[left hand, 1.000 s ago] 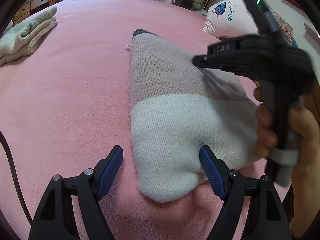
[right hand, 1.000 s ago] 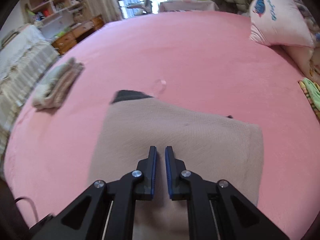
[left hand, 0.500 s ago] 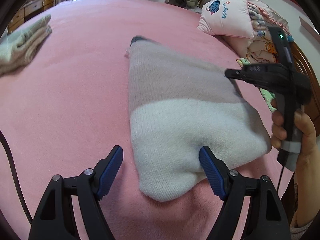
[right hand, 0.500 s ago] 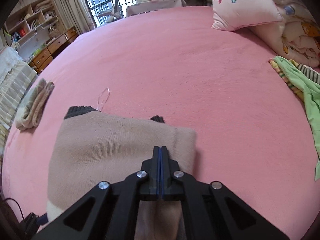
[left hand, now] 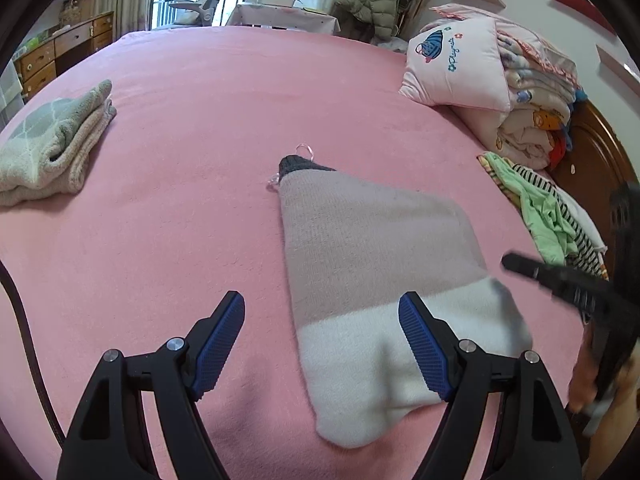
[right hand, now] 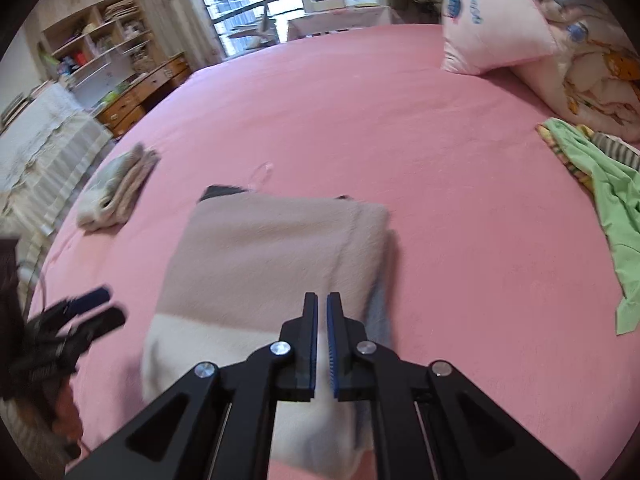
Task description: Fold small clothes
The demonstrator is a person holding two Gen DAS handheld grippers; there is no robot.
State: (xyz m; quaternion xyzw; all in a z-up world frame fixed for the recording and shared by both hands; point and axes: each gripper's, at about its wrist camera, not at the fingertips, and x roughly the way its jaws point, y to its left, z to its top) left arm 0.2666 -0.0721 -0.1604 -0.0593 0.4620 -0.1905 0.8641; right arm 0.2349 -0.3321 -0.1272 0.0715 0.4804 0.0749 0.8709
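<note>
The bed's (left hand: 224,128) middle lay bare between the folded towels (left hand: 52,144) at its left edge and the pillow (left hand: 456,72), bedding and loose clothes (left hand: 548,216) crowding its right edge.

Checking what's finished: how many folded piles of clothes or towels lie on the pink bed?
2: the beige-and-white sweater lies folded between the grippers, and a green-and-cream folded stack sits near the bed's left edge. The loose green and striped clothes at right aren't folded.
</note>
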